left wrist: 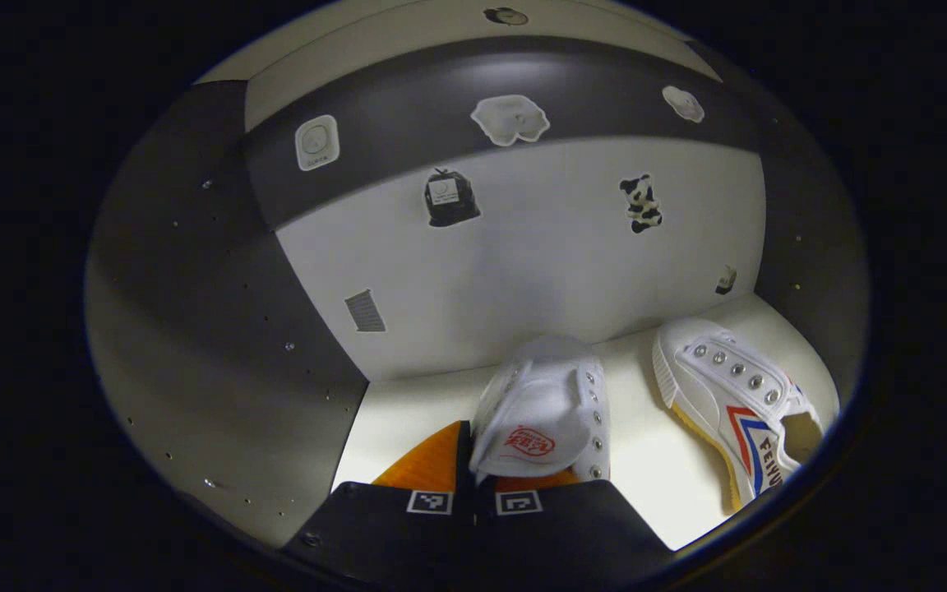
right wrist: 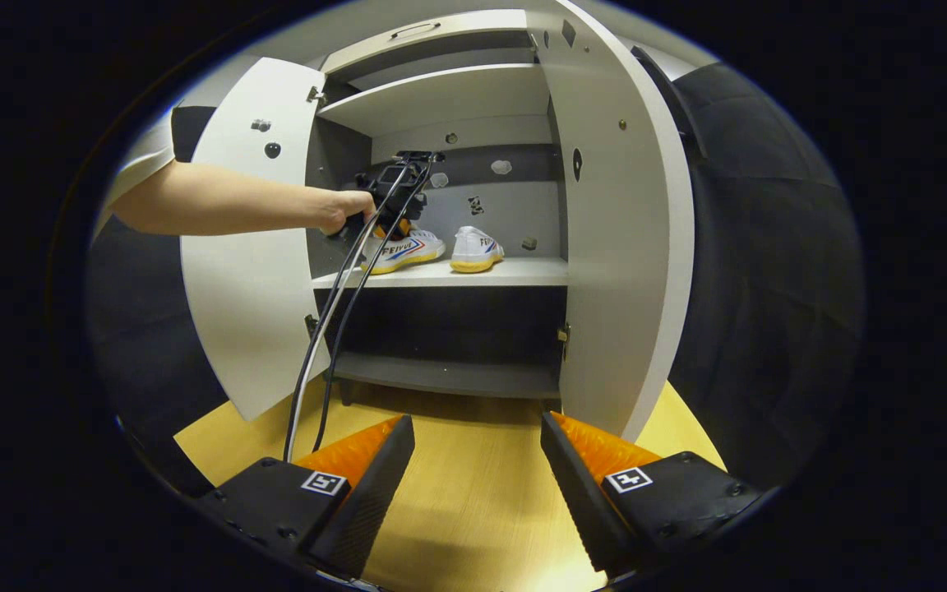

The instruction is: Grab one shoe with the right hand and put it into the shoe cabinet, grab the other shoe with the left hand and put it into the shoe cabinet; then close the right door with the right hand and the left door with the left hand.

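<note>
1. Pinching the tongue of one white shoe (left wrist: pixel 543 411), your left gripper (left wrist: pixel 473 485) has its fingers pressed together on it; the shoe sits on the shelf (left wrist: pixel 408 419) inside the shoe cabinet (right wrist: pixel 441 107), directly ahead of the fingers.
2. Just to that gripper's right lies the other shoe (left wrist: pixel 736 403), on the same shelf, apart from the first.
3. Your right gripper (right wrist: pixel 478 460) hangs spread wide and empty over the wooden floor (right wrist: pixel 473 493); ahead of it both doors stand open, the right door (right wrist: pixel 613 247) nearer, the left door (right wrist: pixel 251 288) beyond your forearm (right wrist: pixel 227 201).
</note>
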### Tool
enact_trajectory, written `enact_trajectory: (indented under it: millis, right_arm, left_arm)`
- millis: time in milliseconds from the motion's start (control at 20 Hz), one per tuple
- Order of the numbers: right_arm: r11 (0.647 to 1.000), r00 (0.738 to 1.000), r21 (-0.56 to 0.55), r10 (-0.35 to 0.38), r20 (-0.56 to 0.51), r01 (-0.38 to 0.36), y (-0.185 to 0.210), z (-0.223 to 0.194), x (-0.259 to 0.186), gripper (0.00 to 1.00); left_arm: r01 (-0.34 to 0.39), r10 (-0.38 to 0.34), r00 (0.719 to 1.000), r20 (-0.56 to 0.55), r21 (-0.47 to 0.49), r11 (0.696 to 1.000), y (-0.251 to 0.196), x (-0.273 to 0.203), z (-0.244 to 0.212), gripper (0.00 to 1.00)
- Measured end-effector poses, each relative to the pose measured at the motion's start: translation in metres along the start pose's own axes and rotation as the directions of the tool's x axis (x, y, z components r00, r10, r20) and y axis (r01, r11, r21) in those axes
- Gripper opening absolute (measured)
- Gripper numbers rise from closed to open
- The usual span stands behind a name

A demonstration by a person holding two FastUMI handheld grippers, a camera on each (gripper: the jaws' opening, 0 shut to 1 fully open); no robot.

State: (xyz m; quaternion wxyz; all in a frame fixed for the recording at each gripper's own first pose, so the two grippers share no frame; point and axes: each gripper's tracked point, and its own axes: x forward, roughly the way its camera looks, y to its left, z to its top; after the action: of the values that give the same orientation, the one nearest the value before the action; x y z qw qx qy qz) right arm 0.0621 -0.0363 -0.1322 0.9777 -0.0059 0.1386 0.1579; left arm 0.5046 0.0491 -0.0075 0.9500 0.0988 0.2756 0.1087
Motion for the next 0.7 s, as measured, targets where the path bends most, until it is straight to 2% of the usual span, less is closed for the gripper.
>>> enact_trajectory:
  millis: [150, 250, 350, 450, 500, 550, 650, 700]
  right_arm:
    - [1.0, 1.0, 0.004, 0.004, -0.004, -0.004, 0.001, -0.001, 0.0, 0.98]
    - [1.0, 1.0, -0.003, 0.007, -0.002, -0.007, 0.002, -0.001, 0.0, 0.98]
    - [1.0, 1.0, -0.006, 0.011, 0.006, -0.011, 0.003, 0.003, 0.0, 0.98]
    - [1.0, 1.0, -0.007, 0.01, 0.014, -0.01, 0.004, 0.005, -0.002, 0.98]
    - [1.0, 1.0, -0.008, 0.008, 0.017, -0.008, 0.003, 0.006, -0.003, 0.98]
    - [1.0, 1.0, -0.01, 0.006, 0.02, -0.005, 0.003, 0.008, -0.005, 0.98]
    - [1.0, 1.0, -0.017, -0.004, 0.031, 0.005, 0.001, 0.013, -0.011, 0.98]
    - [1.0, 0.999, -0.022, -0.01, 0.036, 0.011, -0.001, 0.015, -0.014, 0.98]
  left_arm:
    - [-0.003, 0.004, 1.0, -0.025, 0.046, 0.999, -0.003, 0.001, -0.001, 0.05]
    - [0.004, -0.002, 0.999, -0.033, 0.065, 0.998, -0.001, -0.008, -0.001, 0.1]
    - [0.019, -0.017, 1.0, -0.02, 0.06, 0.998, 0.001, -0.024, 0.003, 0.19]
    - [0.054, -0.054, 0.999, 0.006, 0.03, 0.998, 0.002, -0.046, 0.007, 0.33]
    - [0.08, -0.081, 0.996, 0.025, 0.014, 0.997, 0.001, -0.059, 0.009, 0.46]
    - [0.112, -0.112, 0.993, 0.047, -0.001, 0.994, -0.001, -0.075, 0.01, 0.51]
    - [0.147, -0.144, 0.983, 0.11, -0.028, 0.989, -0.001, -0.109, 0.013, 0.8]
    - [0.158, -0.151, 0.978, 0.143, -0.04, 0.987, 0.0, -0.123, 0.014, 0.99]
